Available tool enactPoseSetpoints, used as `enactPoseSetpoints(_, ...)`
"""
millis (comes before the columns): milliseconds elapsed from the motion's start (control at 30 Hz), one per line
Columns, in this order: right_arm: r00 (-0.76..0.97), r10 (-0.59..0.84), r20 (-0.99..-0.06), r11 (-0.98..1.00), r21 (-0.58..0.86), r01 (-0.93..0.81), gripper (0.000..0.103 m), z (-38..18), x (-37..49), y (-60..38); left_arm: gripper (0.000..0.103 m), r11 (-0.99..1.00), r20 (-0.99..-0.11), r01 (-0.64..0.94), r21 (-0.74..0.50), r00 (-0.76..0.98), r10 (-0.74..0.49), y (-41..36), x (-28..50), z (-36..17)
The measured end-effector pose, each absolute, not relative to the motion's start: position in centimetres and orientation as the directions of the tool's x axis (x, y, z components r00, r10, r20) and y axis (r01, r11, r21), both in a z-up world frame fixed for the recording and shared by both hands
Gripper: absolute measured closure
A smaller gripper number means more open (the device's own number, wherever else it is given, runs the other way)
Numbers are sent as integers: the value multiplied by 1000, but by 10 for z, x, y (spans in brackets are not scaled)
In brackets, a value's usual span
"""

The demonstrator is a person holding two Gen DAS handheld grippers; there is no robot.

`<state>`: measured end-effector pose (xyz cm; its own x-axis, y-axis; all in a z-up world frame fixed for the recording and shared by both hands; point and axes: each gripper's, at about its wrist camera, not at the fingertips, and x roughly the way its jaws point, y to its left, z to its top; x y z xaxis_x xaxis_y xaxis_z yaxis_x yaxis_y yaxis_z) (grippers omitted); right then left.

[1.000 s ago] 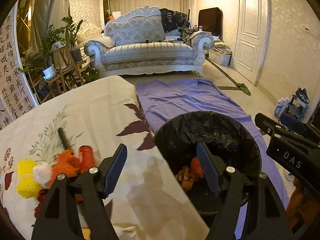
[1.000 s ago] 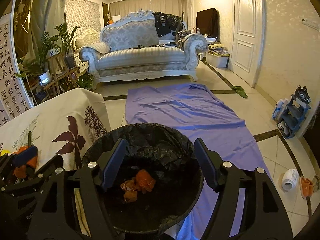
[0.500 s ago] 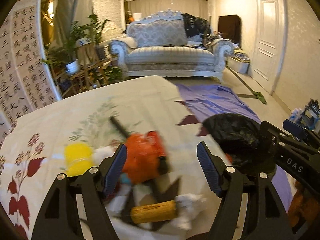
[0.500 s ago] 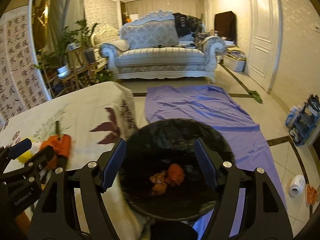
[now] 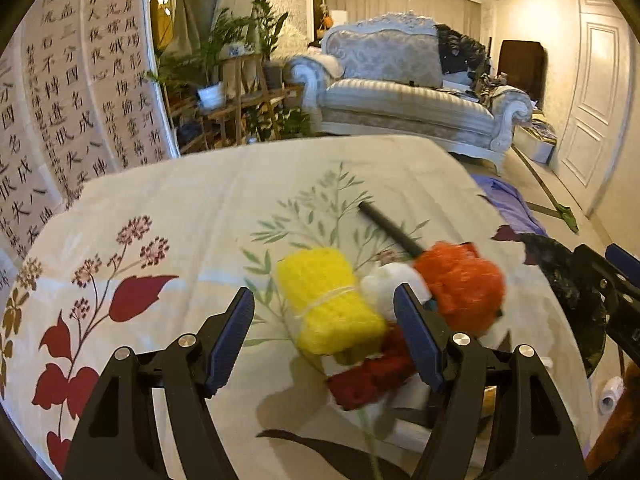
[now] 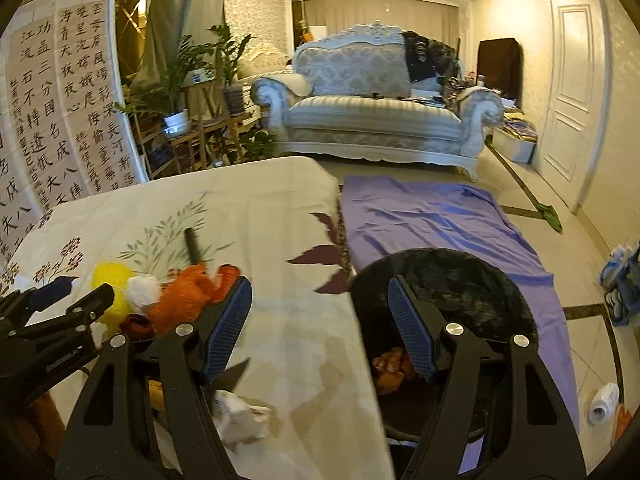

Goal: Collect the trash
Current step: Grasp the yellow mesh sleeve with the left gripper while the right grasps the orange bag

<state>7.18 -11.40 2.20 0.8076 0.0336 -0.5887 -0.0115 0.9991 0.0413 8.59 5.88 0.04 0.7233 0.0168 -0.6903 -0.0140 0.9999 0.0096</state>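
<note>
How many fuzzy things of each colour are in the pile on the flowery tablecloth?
Yellow knitted bundle tied with string: 1
White fluffy ball: 1
Orange fuzzy lump: 1
Dark red knitted piece: 1
Total: 4 fuzzy things can be told apart; more may be hidden behind the fingers.

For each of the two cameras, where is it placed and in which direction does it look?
Left wrist: sits on the left gripper, looking over the pile's yellow bundle on the table; its own open fingers show.
Right wrist: sits on the right gripper, looking across the table edge to the black bin; its open fingers show.
Shared: pile, bin, sofa, and each other's gripper.
</note>
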Motion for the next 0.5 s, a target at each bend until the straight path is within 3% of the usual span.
enactPoseSetpoints(233, 796, 62, -603, 998, 18, -64, 34, 20, 78, -86, 33, 998, -725, 12, -59, 687, -51, 70, 95, -13)
enactPoseSetpoints(367, 790, 84, -607, 995, 14, -95, 34, 19, 80, -72, 54, 997, -723, 45, -64, 686, -77, 69, 97, -14)
enactPoseSetpoints(500, 781, 109, -614, 992, 15, -126, 34, 16, 81, -60, 61, 998, -707, 57, -32, 705, -62, 69, 92, -10)
